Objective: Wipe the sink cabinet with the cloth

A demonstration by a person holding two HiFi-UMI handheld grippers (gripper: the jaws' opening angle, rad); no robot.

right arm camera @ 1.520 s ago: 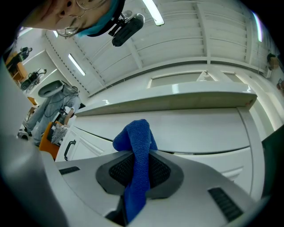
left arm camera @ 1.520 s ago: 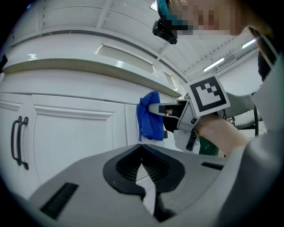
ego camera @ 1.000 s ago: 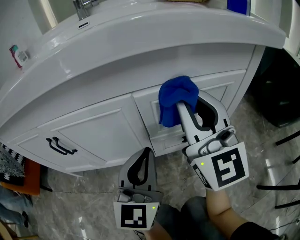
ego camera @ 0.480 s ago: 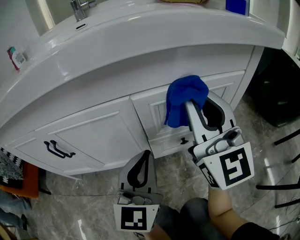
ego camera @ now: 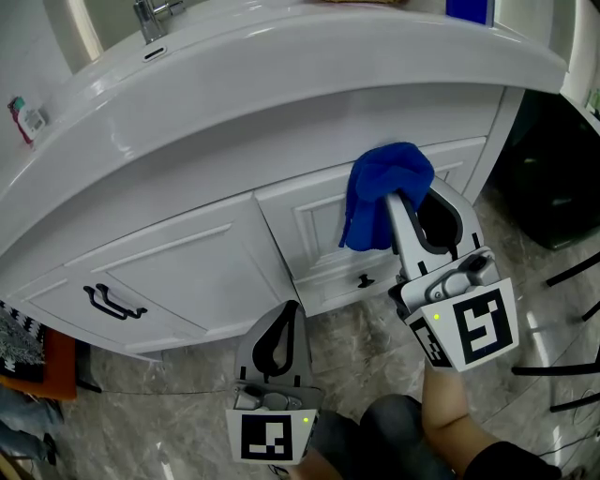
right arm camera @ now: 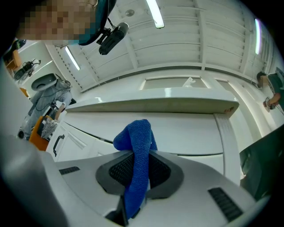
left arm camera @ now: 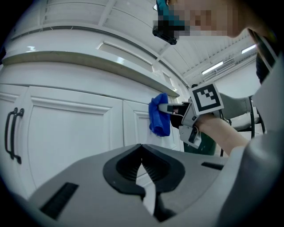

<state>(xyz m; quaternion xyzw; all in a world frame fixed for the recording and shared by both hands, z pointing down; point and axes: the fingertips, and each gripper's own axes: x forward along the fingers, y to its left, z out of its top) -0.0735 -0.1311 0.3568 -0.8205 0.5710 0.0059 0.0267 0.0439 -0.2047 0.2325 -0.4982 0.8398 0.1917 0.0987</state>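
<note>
A blue cloth point(ego camera: 384, 192) is bunched against the upper front of the white sink cabinet point(ego camera: 187, 272), right of its middle, just under the basin's rim. My right gripper point(ego camera: 405, 199) is shut on the cloth, which hangs down between its jaws point(right arm camera: 137, 164). The left gripper view shows the cloth point(left arm camera: 159, 116) touching the cabinet panel. My left gripper point(ego camera: 291, 309) sits lower, near the floor in front of the cabinet, shut with nothing in it point(left arm camera: 142, 145).
The curved white basin point(ego camera: 234, 84) overhangs the cabinet, with a faucet point(ego camera: 150, 19) at the back left. A black handle point(ego camera: 111, 302) is on the left door and a small knob point(ego camera: 366, 279) below the cloth. A dark object point(ego camera: 553, 187) stands at right.
My right gripper has slid the cloth to the right and slightly up along the cabinet front. The left gripper has stayed where it was.
</note>
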